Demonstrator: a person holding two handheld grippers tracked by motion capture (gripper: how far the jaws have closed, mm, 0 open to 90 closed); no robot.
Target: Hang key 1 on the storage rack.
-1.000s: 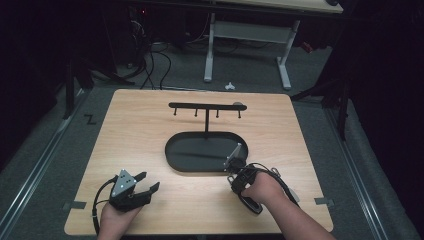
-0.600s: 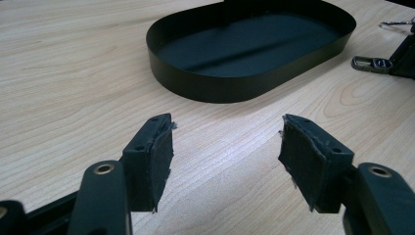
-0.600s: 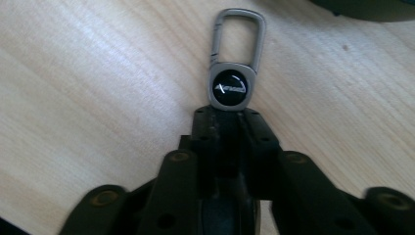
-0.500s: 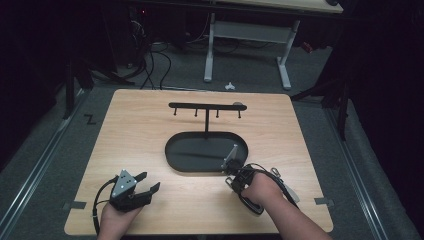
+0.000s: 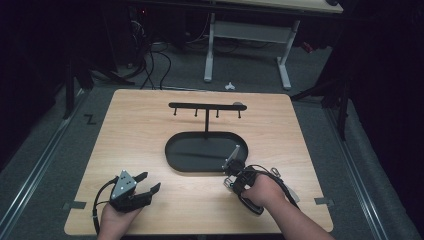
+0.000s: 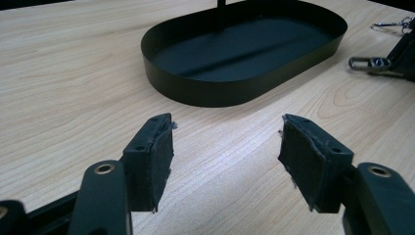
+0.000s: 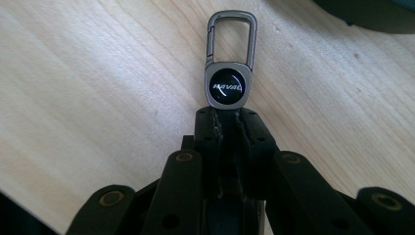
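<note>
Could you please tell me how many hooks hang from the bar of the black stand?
4: they hang in a row under the stand's bar, two on each side of the post. More may be too small to see.

Pale wooden desk [image 5: 140, 130] beneath the right claw [image 7: 226, 117]; white-legged table [image 5: 210, 50] and cables [image 5: 155, 60] on the floor [image 5: 55, 150] well beyond it.

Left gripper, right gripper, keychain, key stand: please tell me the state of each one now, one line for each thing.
Left gripper: open, jaws wide apart, holding nothing, low over the table.
Right gripper: shut on the keychain.
Keychain: clamped by its lower end, carabiner clip closed, pointing away from the jaws.
Key stand: upright in its oval tray, hooks bare.
Oval tray: flat on the table, nothing inside.
</note>
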